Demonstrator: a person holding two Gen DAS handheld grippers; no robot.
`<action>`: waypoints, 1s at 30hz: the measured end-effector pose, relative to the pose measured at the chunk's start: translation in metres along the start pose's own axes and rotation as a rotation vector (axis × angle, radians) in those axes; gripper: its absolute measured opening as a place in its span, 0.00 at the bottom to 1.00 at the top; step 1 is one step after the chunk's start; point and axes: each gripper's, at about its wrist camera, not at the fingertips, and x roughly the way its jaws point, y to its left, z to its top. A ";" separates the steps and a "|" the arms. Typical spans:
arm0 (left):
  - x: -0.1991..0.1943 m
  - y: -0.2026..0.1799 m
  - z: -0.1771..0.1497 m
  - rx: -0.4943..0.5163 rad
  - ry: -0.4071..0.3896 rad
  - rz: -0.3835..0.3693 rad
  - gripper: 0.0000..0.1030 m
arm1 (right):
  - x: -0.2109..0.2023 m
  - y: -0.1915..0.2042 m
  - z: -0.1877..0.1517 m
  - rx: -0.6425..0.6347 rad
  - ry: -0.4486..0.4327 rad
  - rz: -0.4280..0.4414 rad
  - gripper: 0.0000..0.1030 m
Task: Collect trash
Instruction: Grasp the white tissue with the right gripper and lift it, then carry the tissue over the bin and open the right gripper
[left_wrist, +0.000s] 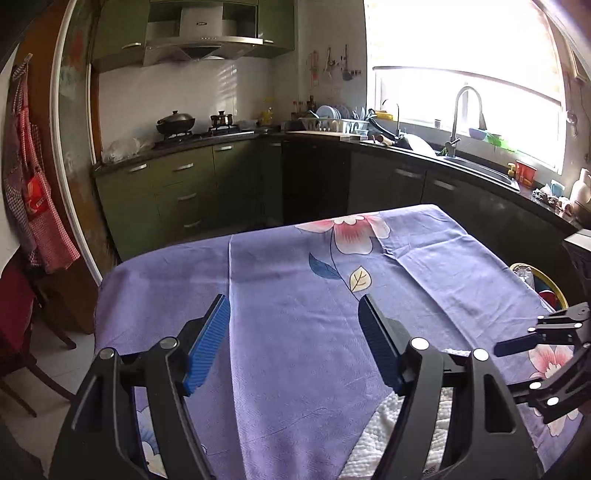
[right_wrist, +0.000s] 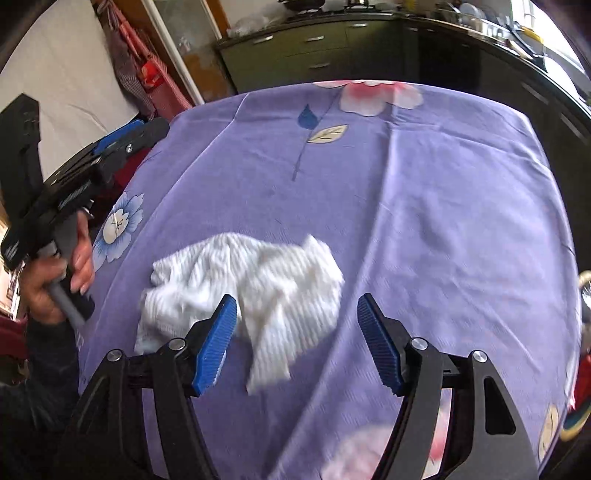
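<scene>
A crumpled white paper towel (right_wrist: 251, 295) lies on the purple flowered tablecloth (right_wrist: 406, 206), just ahead of my right gripper (right_wrist: 297, 306), which is open and empty above the cloth. The towel sits nearer its left finger. My left gripper (left_wrist: 293, 308) is open and empty above the cloth; part of the towel (left_wrist: 373, 439) shows below its right finger. The left gripper also shows at the left edge of the right wrist view (right_wrist: 122, 142), held in a hand off the table's left side. The right gripper shows at the right edge of the left wrist view (left_wrist: 517, 345).
A yellow-rimmed bin (left_wrist: 535, 280) with items inside stands off the table's right side. Kitchen counters (left_wrist: 406, 147) with a sink and a stove run behind the table. A chair (left_wrist: 22, 332) and hanging aprons (left_wrist: 33, 195) are at the left.
</scene>
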 end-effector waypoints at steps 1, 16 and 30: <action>0.001 -0.001 -0.001 0.006 0.003 -0.002 0.66 | 0.005 -0.002 0.003 0.000 0.007 -0.002 0.66; 0.004 -0.011 -0.005 0.039 0.005 0.024 0.67 | 0.019 0.009 0.018 -0.022 -0.015 -0.018 0.10; 0.003 -0.005 -0.004 0.022 -0.003 0.053 0.67 | -0.056 0.017 0.032 0.007 -0.187 0.096 0.10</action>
